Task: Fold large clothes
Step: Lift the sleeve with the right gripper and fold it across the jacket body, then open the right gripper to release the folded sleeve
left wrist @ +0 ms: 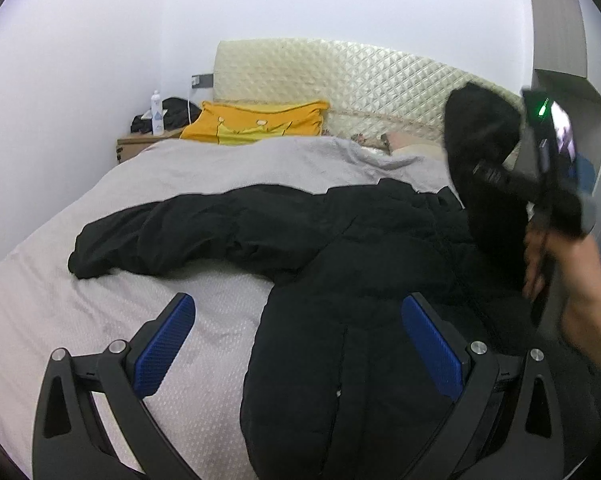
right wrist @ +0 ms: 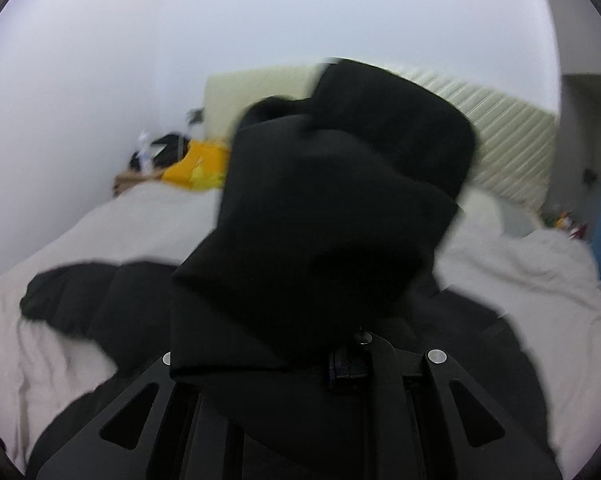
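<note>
Left wrist view, left gripper (left wrist: 296,344) spread apart over black coat (left wrist: 340,264), right gripper (left wrist: 496,176) raised, clamping its sleeve (left wrist: 480,132).

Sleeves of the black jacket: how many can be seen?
2. One sleeve lies spread to the left on the bed. The other sleeve is lifted at the right, held by the right gripper.

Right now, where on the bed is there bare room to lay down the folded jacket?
Free: the grey bedspread near the left gripper, bordered by the black jacket and its outstretched sleeve; also the strip between that sleeve and the yellow pillow. Crowded: the right side, where the right gripper holds the other sleeve raised.
</note>
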{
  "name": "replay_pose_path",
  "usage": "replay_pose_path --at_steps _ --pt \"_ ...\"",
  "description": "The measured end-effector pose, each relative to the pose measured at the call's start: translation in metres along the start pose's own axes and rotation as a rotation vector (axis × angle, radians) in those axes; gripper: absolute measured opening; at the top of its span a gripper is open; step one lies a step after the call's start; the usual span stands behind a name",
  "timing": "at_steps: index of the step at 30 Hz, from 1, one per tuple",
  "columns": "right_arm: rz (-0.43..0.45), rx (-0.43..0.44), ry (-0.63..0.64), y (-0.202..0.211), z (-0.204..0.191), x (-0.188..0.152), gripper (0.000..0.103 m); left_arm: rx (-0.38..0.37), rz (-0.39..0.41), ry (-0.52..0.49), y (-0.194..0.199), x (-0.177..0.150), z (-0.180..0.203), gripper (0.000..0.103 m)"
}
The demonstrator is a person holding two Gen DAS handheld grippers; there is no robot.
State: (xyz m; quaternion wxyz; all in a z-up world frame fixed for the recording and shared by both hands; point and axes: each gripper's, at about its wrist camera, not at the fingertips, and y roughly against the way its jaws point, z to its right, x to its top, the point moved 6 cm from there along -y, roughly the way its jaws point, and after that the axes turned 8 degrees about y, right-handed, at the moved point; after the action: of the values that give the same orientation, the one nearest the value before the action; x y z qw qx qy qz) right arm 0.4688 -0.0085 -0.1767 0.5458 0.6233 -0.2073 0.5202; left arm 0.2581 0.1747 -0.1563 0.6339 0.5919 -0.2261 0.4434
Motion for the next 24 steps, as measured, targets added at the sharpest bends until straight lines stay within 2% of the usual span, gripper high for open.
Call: replay_pose_path --at_steps 3,8,13,18,20,23,24 --pt "-0.079 0.065 -0.009 -0.027 -0.020 -0.029 0.014 0.001 0.000 0.005 -0.001 0.000 -0.001 0.103" --pt "-0.169 0.080 0.040 -0.055 -0.049 -0.066 0.014 -0.004 -0.009 0.017 -0.005 -0.001 -0.003 0.103" --pt "-0.255 0.095 0.051 -0.076 -0.057 -0.088 0.014 -0.014 -0.023 0.018 -0.006 -0.004 -0.002 0.103" --pt "-0.274 0.100 0.049 -0.077 -0.062 -0.100 0.015 -0.018 -0.021 0.010 -0.006 -0.005 0.000 0.103" --pt "-0.266 0.127 0.031 -0.071 -0.061 -0.097 0.018 -0.014 -0.023 0.014 -0.007 -0.005 -0.001 0.103" --pt "-0.225 0.164 -0.009 -0.059 -0.055 -0.089 0.029 -0.013 -0.024 0.029 -0.008 -0.004 -0.003 0.103" --pt "-0.215 0.183 -0.020 -0.056 -0.054 -0.086 0.041 -0.014 -0.024 0.032 -0.009 -0.004 -0.003 0.103"
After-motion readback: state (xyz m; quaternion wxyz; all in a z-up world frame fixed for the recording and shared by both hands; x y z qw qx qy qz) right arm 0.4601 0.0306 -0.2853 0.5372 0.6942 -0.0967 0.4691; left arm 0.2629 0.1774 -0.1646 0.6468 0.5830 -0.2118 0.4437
